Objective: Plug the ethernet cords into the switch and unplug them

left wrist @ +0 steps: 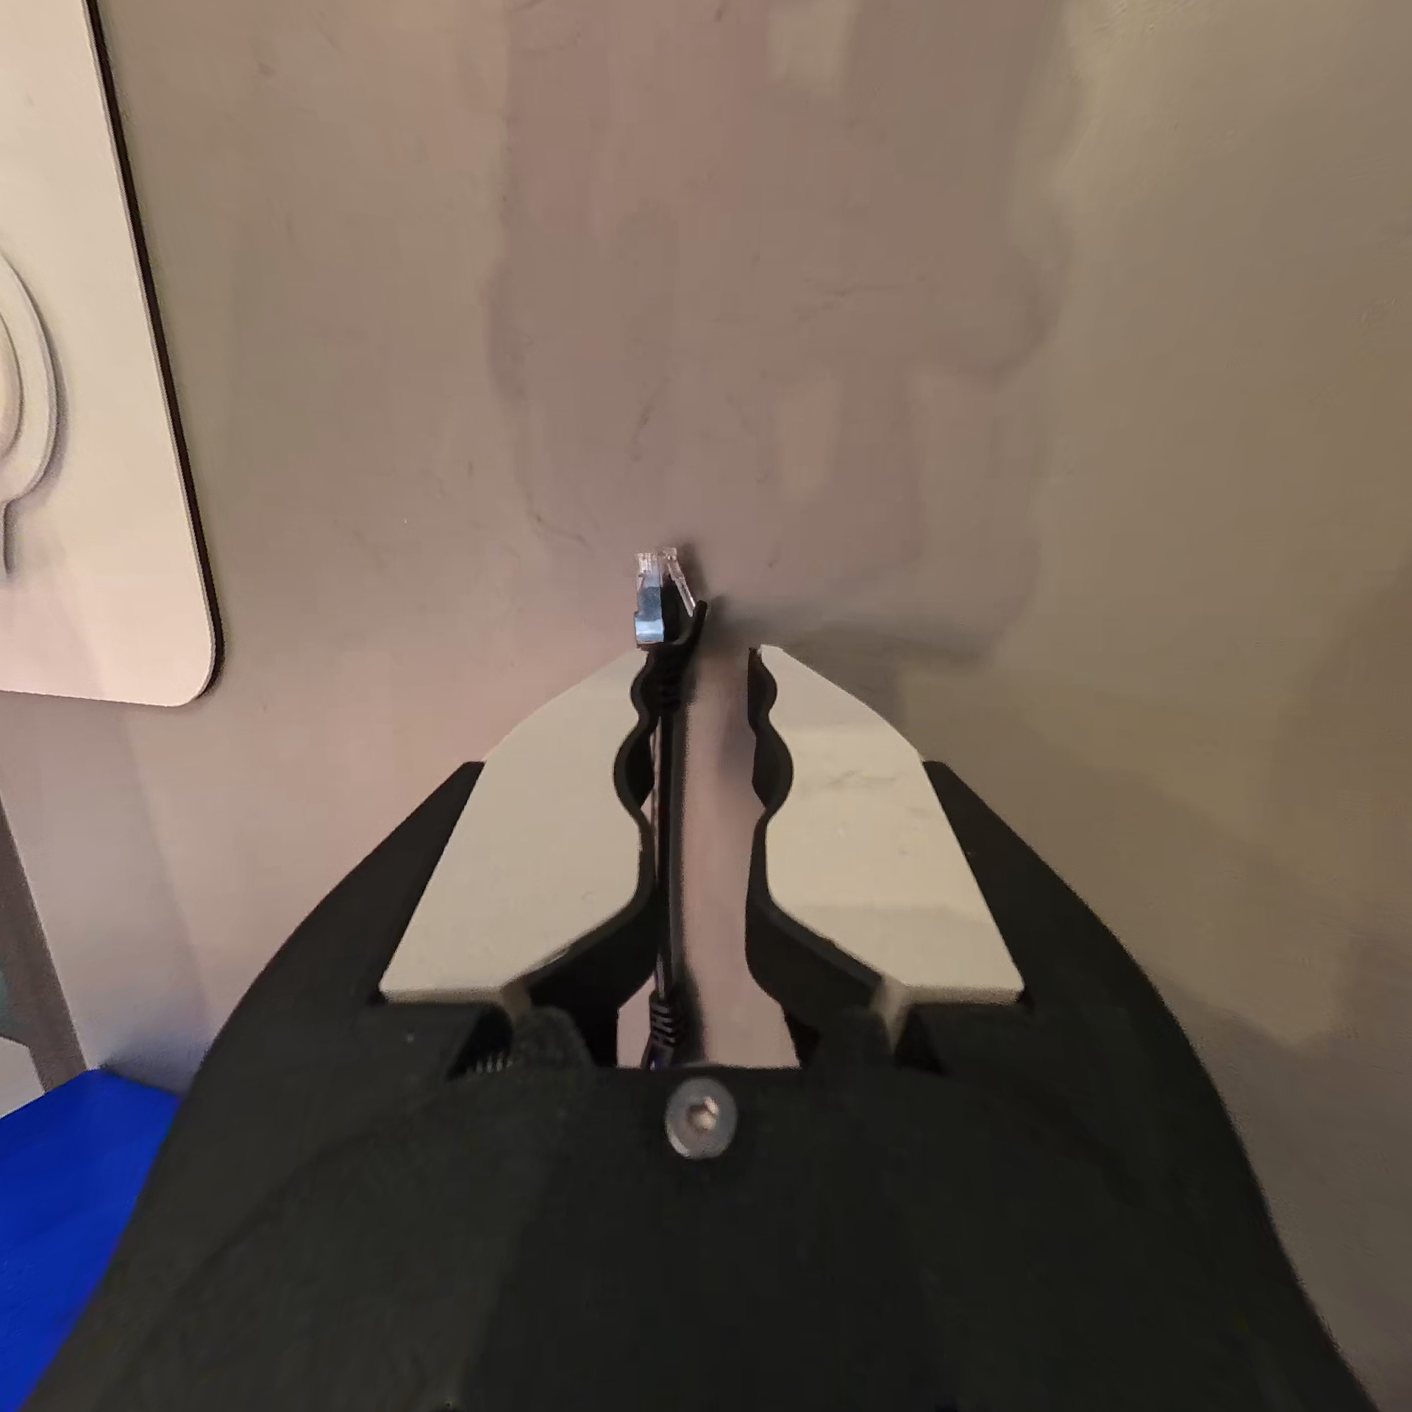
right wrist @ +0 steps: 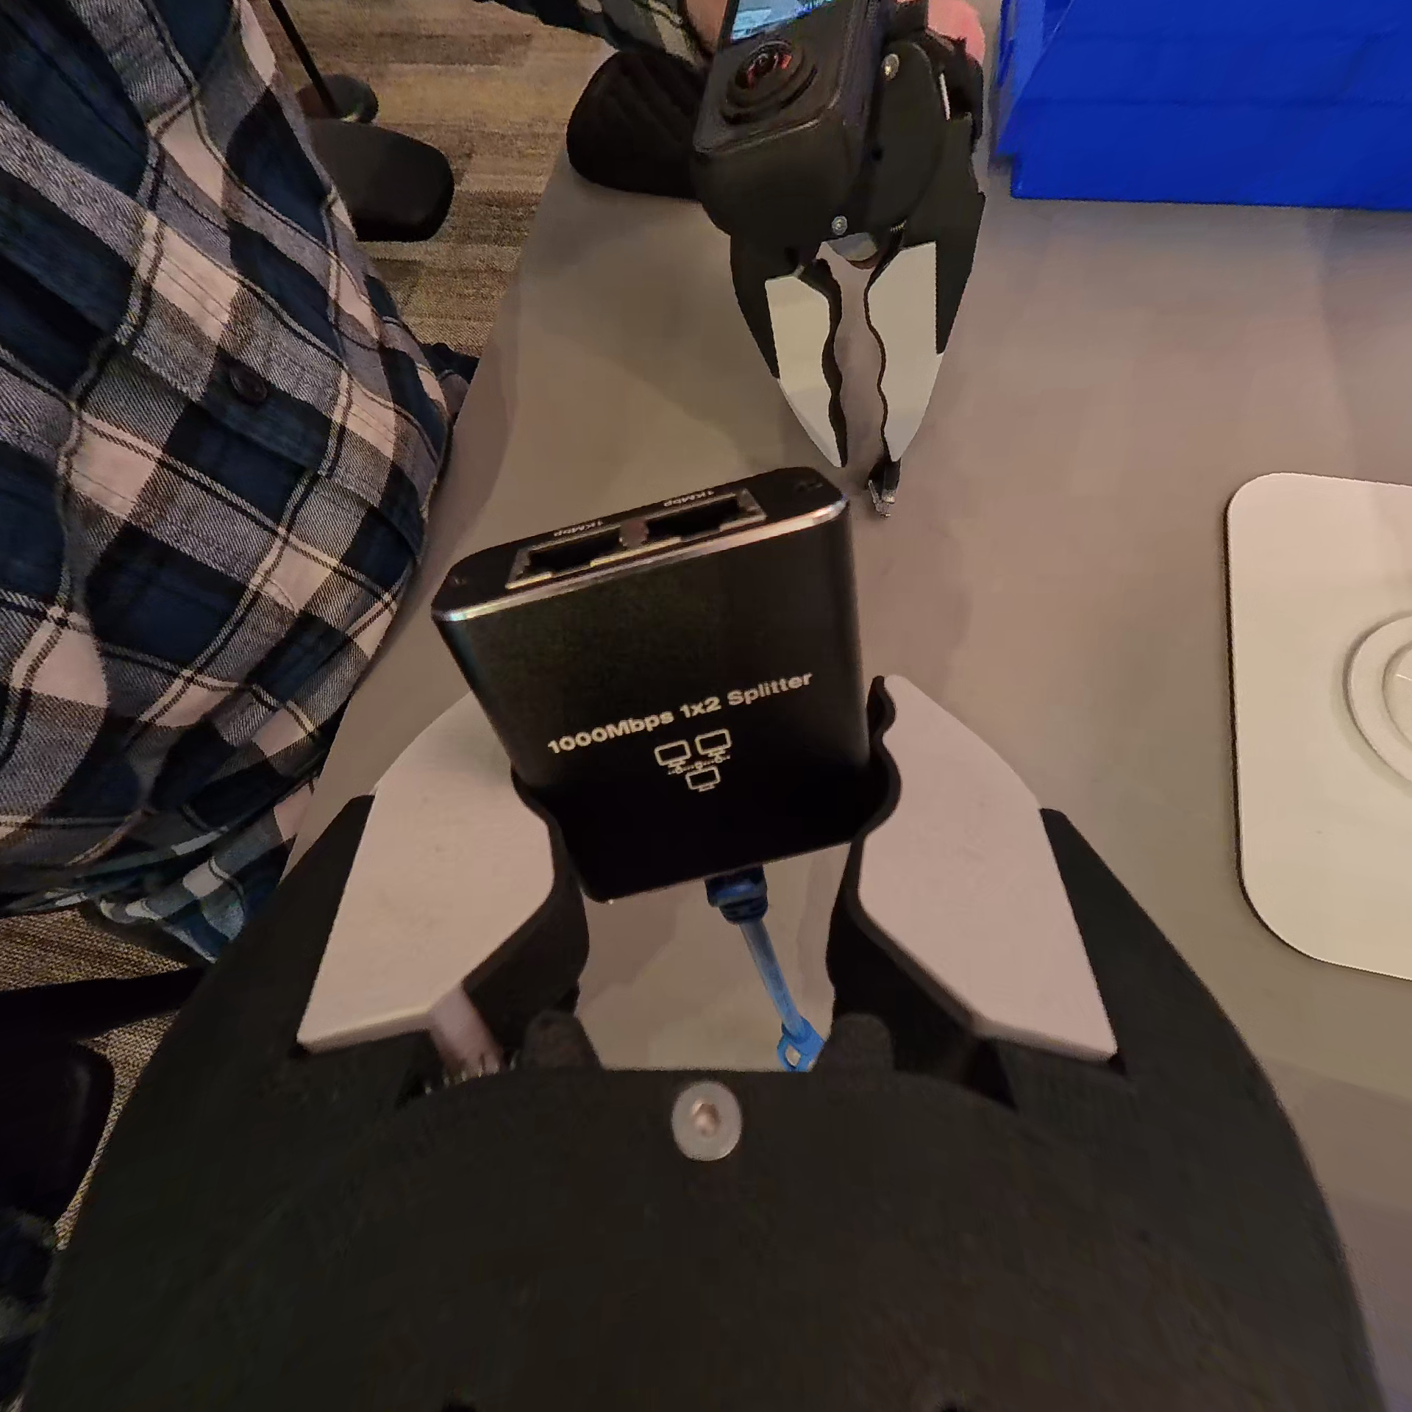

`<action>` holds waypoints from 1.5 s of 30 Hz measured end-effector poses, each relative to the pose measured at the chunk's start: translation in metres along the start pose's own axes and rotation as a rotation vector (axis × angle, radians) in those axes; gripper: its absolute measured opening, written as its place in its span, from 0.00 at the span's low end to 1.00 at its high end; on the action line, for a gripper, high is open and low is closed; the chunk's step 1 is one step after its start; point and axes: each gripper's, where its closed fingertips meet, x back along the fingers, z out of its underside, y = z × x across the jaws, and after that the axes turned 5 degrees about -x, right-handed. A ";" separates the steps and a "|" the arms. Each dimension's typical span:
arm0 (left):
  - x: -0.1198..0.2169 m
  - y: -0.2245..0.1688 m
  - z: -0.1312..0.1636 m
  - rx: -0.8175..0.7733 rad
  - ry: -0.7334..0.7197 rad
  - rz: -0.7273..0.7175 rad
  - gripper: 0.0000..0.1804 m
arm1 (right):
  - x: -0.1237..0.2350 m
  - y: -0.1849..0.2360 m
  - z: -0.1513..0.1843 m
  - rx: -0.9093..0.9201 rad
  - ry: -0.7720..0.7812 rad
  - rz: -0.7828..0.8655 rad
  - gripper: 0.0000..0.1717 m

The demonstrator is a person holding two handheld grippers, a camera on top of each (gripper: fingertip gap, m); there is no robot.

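In the right wrist view my right gripper (right wrist: 688, 710) is shut on the black switch (right wrist: 657, 657), gripping its sides near the lower end. Its two open ports (right wrist: 634, 535) face away from me. A blue ethernet cord (right wrist: 764, 955) is plugged into its near end. My left gripper (left wrist: 710, 653) is open. A black ethernet cord (left wrist: 671, 840) lies along its left finger only, with a gap to the right pad. The cord's clear plug (left wrist: 657, 596) sticks out past the tip. In the right wrist view the left gripper (right wrist: 863, 458) hovers just beyond the switch, with the plug (right wrist: 882, 493) near the table.
A grey table (right wrist: 1070, 382) lies under everything. A white mat (right wrist: 1314, 688) lies at the right and also shows in the left wrist view (left wrist: 92, 382). A blue bin (right wrist: 1207, 99) stands at the back right. A person in a plaid shirt (right wrist: 191, 458) is at the table's left edge. The gap from one gripper's tips to the other's is roughly 20 cm.
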 end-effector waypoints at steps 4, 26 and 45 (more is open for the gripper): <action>-0.004 0.004 0.001 0.011 0.011 0.017 0.15 | 0.001 0.000 -0.002 0.000 -0.003 0.003 0.47; -0.013 0.028 0.007 0.077 0.007 0.008 0.09 | 0.001 0.000 -0.004 0.005 -0.009 0.004 0.46; -0.015 0.033 0.014 0.285 -0.092 0.249 0.04 | -0.005 0.002 -0.004 0.011 -0.009 -0.013 0.47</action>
